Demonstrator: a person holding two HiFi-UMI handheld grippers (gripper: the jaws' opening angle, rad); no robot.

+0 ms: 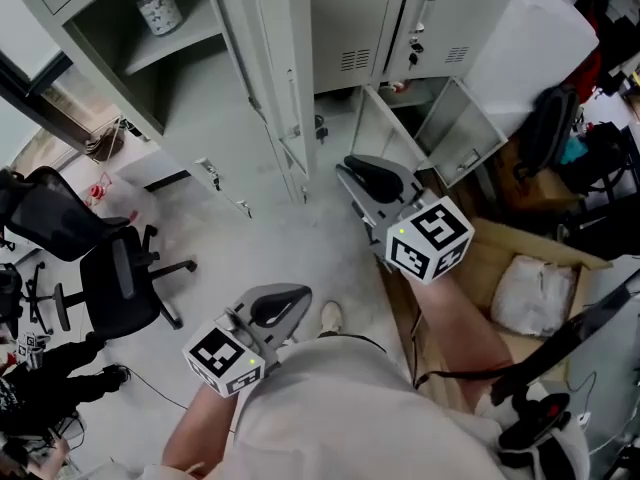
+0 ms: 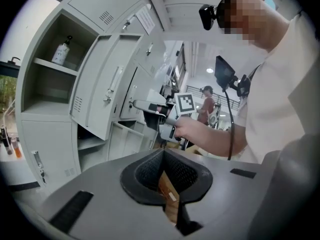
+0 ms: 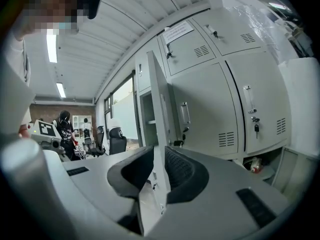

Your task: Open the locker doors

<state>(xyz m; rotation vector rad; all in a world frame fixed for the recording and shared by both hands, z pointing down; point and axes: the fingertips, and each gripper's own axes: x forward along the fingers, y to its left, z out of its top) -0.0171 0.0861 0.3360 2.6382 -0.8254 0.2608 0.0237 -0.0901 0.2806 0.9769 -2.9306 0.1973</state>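
The grey lockers stand ahead. A tall door hangs open, and an open compartment at the left holds a white bottle. A low door at the right is open too. My right gripper hovers short of the lockers with its jaws a little apart and nothing between them; the open door's edge shows through the gap, with closed doors beside it. My left gripper is held low near my body, jaws together and empty. It looks past my right gripper at the open doors.
A black office chair stands on the floor at the left, with a person in black near it. A cardboard box holding a white packet sits at the right. A black bag leans by the lockers' right end.
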